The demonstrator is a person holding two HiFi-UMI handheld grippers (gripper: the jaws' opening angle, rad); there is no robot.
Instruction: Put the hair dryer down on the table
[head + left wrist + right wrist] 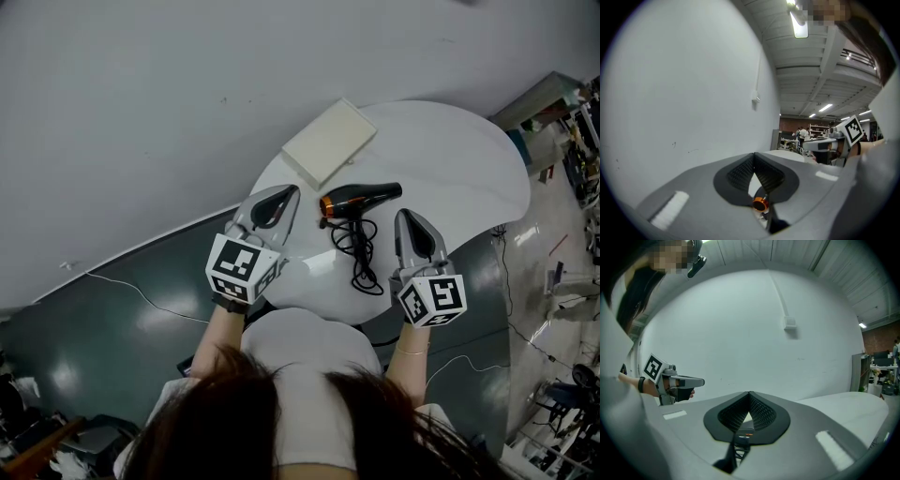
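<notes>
Black, orange-rimmed hair dryer (364, 197), lying flat on its side near the middle of the round white table (469, 159). Black cord (360, 251) in loose loops, trailing from it toward the table's near edge.

Hair dryer (364, 197) black and orange, table (450, 150) white.

Hair dryer (361, 199) on table (459, 155), beside box (329, 142)

- Laboratory or workshop hall: white round table (469, 159) on glossy dark floor (112, 328).
- Beyond the table: shelving (819, 130), ceiling strip lights (800, 23).
- Right of the table: cluttered equipment (574, 131).
</notes>
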